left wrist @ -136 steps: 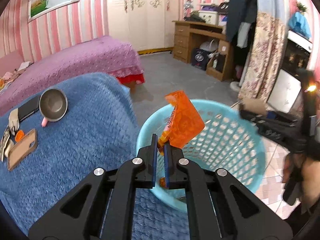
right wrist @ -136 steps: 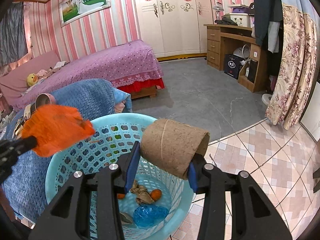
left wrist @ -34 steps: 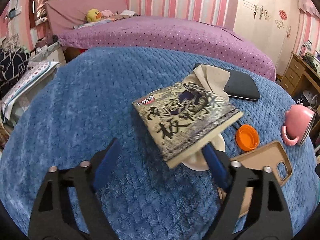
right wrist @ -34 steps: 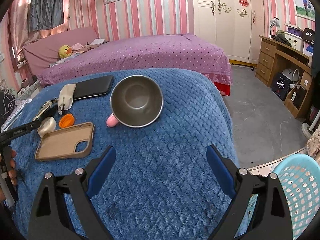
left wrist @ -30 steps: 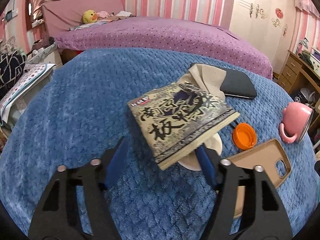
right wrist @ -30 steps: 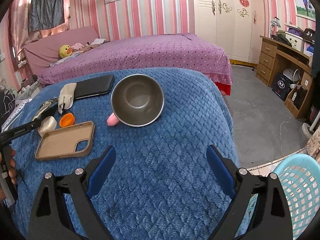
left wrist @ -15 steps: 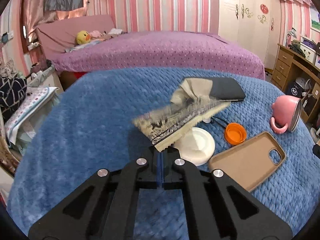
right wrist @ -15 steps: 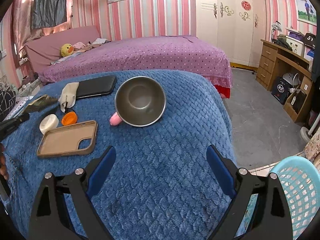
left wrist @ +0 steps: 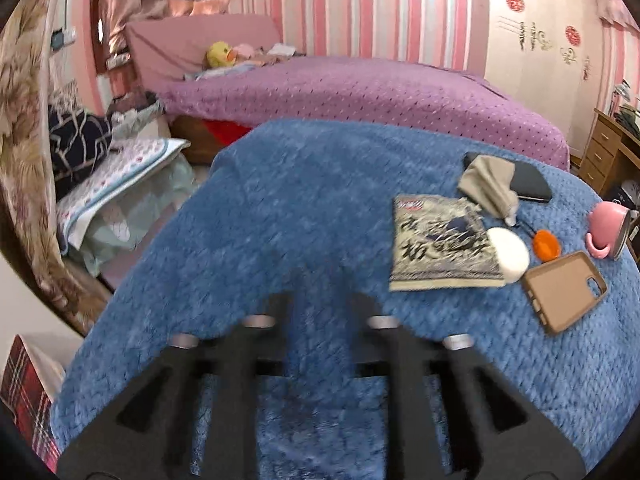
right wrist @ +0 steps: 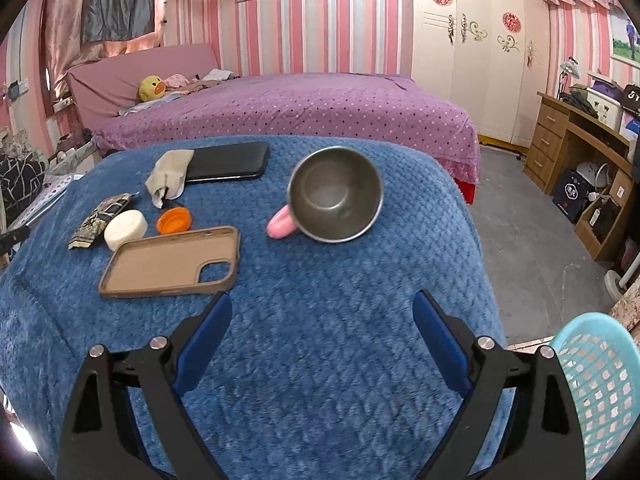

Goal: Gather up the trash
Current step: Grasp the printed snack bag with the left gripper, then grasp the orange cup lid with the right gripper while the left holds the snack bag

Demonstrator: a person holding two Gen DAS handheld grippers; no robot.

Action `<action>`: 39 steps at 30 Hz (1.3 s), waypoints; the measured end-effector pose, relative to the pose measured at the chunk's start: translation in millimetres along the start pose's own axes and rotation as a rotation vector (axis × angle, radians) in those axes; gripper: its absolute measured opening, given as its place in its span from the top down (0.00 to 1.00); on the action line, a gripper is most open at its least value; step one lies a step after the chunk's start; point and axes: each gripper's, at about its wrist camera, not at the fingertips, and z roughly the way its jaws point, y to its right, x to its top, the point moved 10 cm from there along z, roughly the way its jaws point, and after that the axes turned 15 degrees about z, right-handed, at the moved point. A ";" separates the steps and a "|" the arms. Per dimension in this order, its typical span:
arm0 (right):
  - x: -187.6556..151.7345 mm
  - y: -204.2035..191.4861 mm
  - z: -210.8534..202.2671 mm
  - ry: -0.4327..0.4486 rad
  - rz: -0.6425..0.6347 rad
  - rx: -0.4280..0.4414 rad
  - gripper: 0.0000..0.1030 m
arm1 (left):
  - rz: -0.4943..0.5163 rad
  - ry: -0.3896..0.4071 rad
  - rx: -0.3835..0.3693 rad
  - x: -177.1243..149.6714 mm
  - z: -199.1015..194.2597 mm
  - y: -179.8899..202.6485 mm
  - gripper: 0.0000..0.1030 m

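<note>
Clearly the step in hand is picking the flat printed foil snack wrapper [left wrist: 438, 244] off the blue quilted blanket [left wrist: 300, 208] that covers the worktop. It lies ahead and to the right of the left claw [left wrist: 320, 300], touching a white round soap-like puck [left wrist: 510, 250] at its far right corner. The left claw is blurred, its fingers standing somewhat apart and holding nothing. To do this well, I would swing the claw rightward, come in low along the blanket, and pinch the wrapper's near loose edge, keeping clear of the puck and the tan phone case [left wrist: 564, 290] beside it.

The right claw [right wrist: 322, 328] is spread wide and empty above bare blanket. Ahead of it lies a steel cup with a pink handle [right wrist: 334, 194], tipped on its side with its mouth facing the camera and nothing inside. Low at its right stands the light blue perforated plastic basket [right wrist: 596, 364]; its contents are out of view.
</note>
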 end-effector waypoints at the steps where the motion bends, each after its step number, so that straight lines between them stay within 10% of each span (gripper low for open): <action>1: -1.1 -1.3 0.6 -0.003 0.001 0.002 0.13 | -0.011 0.000 0.005 -0.3 0.9 -1.4 0.44; 16: -7.6 2.1 9.5 -0.025 0.000 -0.035 0.13 | -0.003 -0.090 -0.124 16.5 61.9 64.5 0.30; 20: -5.0 6.7 11.0 -0.026 0.005 -0.040 0.13 | 0.048 -0.132 -0.130 9.2 75.0 78.2 0.44; 25: -4.6 3.0 10.4 -0.028 0.017 -0.021 0.13 | 0.077 -0.108 -0.134 10.7 69.7 82.0 0.87; 39: 4.5 -103.8 30.1 -0.040 -0.088 0.114 0.13 | 0.041 -0.032 -0.112 1.7 13.9 20.1 0.93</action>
